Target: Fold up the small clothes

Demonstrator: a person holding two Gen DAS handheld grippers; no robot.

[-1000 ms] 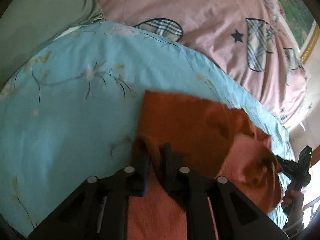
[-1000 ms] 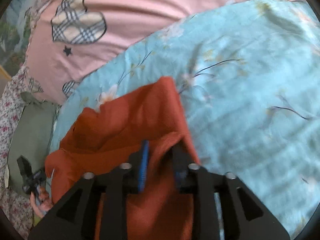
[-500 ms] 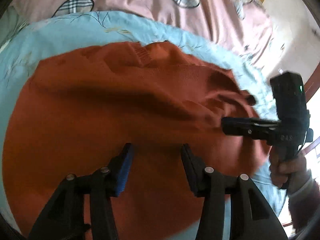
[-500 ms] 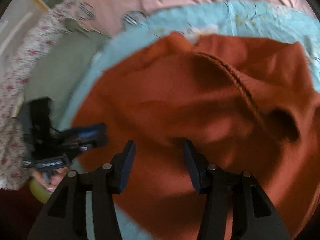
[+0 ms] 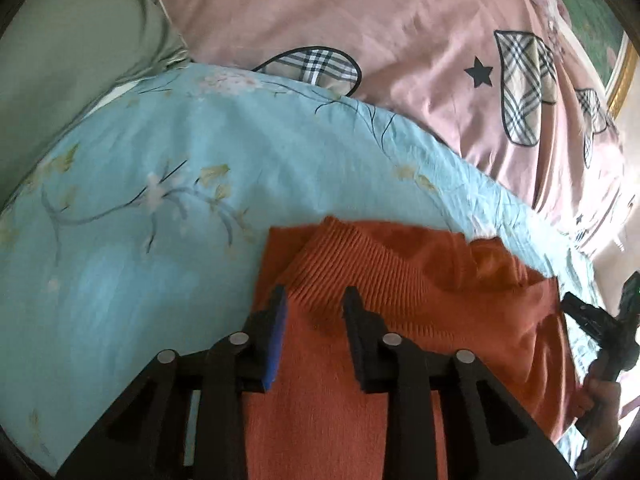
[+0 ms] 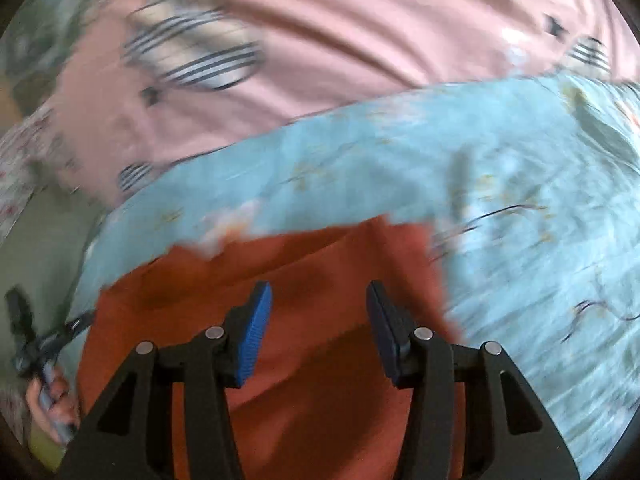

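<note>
An orange knitted sweater lies on a light blue floral sheet, its ribbed band folded over the body. My left gripper is open just above the sweater's left side, holding nothing. My right gripper is open above the sweater near its right edge, empty. The right wrist view is blurred by motion. The right gripper also shows at the far right of the left wrist view, and the left gripper at the far left of the right wrist view.
A pink quilt with plaid patches and stars lies behind the blue sheet. A green pillow sits at the back left. A gold picture frame is at the far right. The blue sheet extends right of the sweater.
Both grippers let go of the sweater and opened. They pulled back, and the sweater now lies folded narrower on the sheet with the ribbed band on top.
</note>
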